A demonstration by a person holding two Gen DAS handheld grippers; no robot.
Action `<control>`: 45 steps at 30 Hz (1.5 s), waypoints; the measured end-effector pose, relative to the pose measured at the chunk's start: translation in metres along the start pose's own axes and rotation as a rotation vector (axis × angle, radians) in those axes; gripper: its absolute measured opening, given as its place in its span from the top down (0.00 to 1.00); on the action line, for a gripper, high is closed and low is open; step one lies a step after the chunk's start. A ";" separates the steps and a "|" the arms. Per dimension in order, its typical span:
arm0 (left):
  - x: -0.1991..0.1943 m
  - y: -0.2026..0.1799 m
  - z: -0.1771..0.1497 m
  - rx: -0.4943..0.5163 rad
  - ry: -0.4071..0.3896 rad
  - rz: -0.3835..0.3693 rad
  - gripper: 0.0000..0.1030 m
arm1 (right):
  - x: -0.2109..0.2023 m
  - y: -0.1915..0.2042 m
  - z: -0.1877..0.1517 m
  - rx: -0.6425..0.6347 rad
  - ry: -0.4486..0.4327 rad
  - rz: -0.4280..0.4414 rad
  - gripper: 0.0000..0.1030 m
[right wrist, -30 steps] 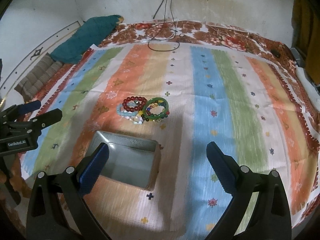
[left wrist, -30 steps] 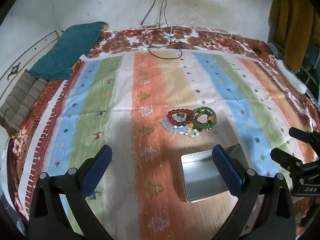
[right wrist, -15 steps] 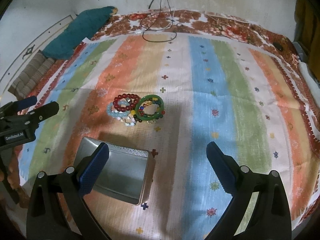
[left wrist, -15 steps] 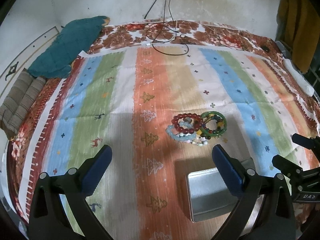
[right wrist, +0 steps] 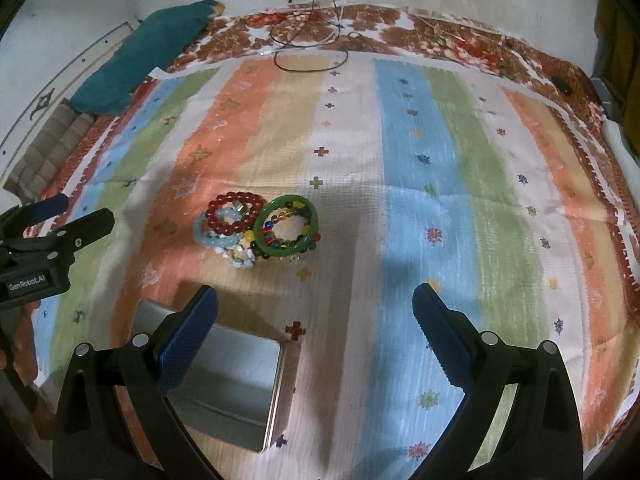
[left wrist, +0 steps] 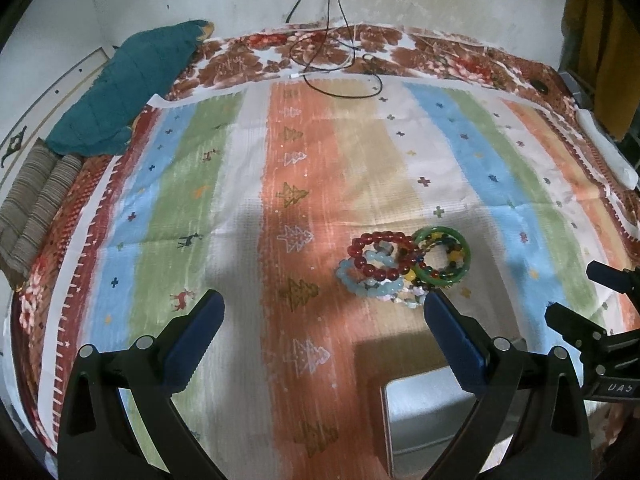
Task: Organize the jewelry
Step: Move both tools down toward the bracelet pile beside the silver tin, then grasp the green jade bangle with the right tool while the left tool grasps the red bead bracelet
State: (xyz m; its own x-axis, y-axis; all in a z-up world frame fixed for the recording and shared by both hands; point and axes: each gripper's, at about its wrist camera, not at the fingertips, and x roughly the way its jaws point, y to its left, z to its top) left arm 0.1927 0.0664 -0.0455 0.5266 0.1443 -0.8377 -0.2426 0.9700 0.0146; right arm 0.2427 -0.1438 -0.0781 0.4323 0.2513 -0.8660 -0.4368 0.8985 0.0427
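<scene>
- Step: approach, judging by layout. Nothing picked up yet; all the jewelry lies on the bed, tin looks empty.
- L claw spread wide, holds nothing, hangs above the striped cloth.
- R claw also spread wide, empty, above cloth near the tin.
- Bracelet pile: tangled heap mid-cloth, just beyond the tin, apart from both claws.
- Red bead bracelet: round glossy beads, lies on a pale blue bead strand.
- Green bangle: smooth rigid ring, overlaps multicolour beads.
- Metal tin: rectangular, open, dull silver, thin walls.
- Next, prob.: lower one claw onto a single piece; the bangle looks easiest, but beads tangled w/ it may drag along.
- Cloth soft, woven, may bunch up.
</scene>
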 end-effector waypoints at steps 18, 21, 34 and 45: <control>0.056 0.005 0.018 -0.042 0.096 -0.070 0.07 | 0.043 -0.005 0.028 0.014 0.056 -0.009 0.04; 0.064 0.005 0.020 -0.041 0.108 -0.070 0.09 | 0.046 -0.003 0.034 0.001 0.052 -0.009 0.04; 0.104 0.003 0.027 -0.012 0.165 -0.074 0.21 | 0.082 -0.001 0.044 -0.016 0.114 -0.045 0.17; 0.133 -0.007 0.033 0.029 0.215 -0.089 0.37 | 0.104 0.001 0.054 -0.020 0.152 -0.029 0.29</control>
State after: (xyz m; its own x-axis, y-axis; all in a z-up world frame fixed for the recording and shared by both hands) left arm 0.2911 0.0855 -0.1395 0.3581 0.0159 -0.9335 -0.1776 0.9828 -0.0514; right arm 0.3294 -0.0973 -0.1411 0.3213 0.1667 -0.9322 -0.4422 0.8969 0.0080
